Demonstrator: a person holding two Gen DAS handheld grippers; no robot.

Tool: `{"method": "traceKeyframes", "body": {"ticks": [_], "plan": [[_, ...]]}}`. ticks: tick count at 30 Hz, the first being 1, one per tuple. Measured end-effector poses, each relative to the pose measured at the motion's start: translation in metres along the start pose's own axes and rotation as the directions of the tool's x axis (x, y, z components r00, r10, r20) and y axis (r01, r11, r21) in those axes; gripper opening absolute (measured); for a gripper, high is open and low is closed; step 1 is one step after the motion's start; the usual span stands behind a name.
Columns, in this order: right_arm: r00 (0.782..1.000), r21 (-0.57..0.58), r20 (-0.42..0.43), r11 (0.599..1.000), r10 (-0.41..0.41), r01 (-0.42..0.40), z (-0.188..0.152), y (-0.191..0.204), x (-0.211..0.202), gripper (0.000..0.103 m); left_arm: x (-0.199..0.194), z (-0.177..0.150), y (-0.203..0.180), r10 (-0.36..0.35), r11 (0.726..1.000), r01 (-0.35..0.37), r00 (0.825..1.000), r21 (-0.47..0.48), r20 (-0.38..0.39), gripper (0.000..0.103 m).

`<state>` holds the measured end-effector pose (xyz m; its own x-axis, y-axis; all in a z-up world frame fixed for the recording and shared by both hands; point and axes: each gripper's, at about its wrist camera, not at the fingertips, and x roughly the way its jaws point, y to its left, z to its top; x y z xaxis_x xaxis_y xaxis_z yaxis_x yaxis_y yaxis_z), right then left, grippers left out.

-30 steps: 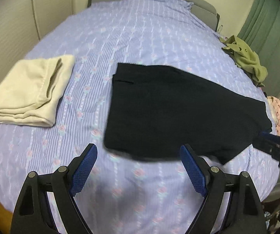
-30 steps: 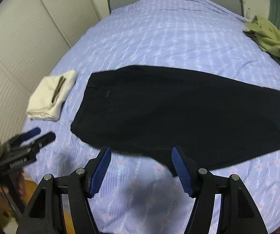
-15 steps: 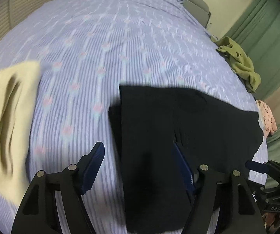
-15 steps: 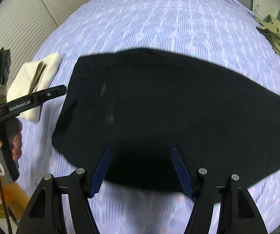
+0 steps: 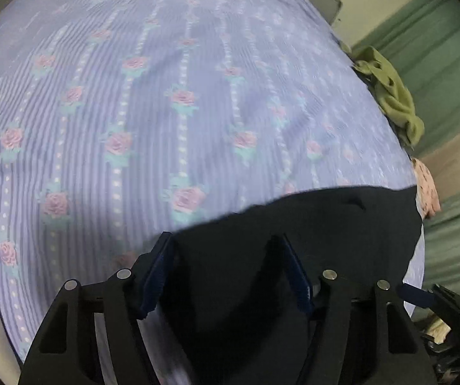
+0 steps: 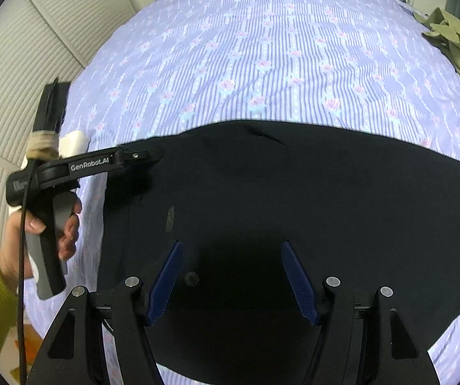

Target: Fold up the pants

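While the black pants [image 6: 294, 208] are lying flat across the near part of the bed [image 6: 278, 48], their long axis is running from the left, where the waist seems to be, out to the right. Over that left end the left gripper [image 5: 226, 272] is pointing down at the far corner; its jaws have just been closing but are standing apart, cloth under them and not yet pinched. The right gripper [image 6: 233, 279] is hovering above the near middle of the pants, jaws spread, gripping nothing. Judging by this, the left is nearer an edge to seize, the right needing to reach along the length.
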<state>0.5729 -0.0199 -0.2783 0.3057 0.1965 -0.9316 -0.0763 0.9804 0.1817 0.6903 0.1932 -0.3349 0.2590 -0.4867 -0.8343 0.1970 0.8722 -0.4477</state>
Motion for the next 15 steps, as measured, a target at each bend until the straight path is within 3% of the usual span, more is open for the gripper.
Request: {"method": "traceKeyframes", "body": {"ticks": [3, 4, 7, 10, 13, 14, 15], "plan": [[1.0, -0.005, -0.003, 1.0, 0.002, -0.002, -0.005, -0.005, -0.001, 0.065, -0.026, -0.01, -0.004, -0.113, 0.994, 0.113, 0.993, 0.011, 0.041, 0.062], [1.0, -0.003, -0.001, 1.0, 0.004, -0.004, -0.006, -0.006, -0.001, 0.065, -0.034, -0.014, -0.003, -0.194, 0.981, 0.195, 0.98, -0.009, 0.037, 0.062], [1.0, 0.018, -0.006, 1.0, 0.017, -0.017, -0.008, -0.011, 0.001, 0.065, -0.042, -0.021, 0.0, -0.265, 0.963, 0.266, 0.964, -0.041, 0.031, 0.062], [1.0, 0.028, -0.007, 0.999, 0.027, -0.027, -0.007, -0.011, 0.004, 0.065, -0.034, -0.024, -0.003, -0.239, 0.971, 0.239, 0.971, -0.017, 0.015, 0.062], [1.0, 0.02, -0.002, 1.0, 0.024, -0.024, -0.002, -0.009, 0.004, 0.065, -0.009, -0.029, 0.005, -0.178, 0.982, 0.174, 0.982, -0.076, -0.056, 0.06], [1.0, 0.017, 0.0, 1.0, 0.022, -0.022, -0.001, -0.009, 0.004, 0.065, -0.004, -0.03, 0.009, -0.149, 0.986, 0.144, 0.987, -0.088, -0.059, 0.046], [1.0, 0.013, 0.003, 1.0, 0.02, -0.02, 0.0, -0.008, 0.003, 0.065, -0.003, -0.031, 0.013, -0.104, 0.99, 0.099, 0.993, -0.102, -0.052, 0.024]]}}
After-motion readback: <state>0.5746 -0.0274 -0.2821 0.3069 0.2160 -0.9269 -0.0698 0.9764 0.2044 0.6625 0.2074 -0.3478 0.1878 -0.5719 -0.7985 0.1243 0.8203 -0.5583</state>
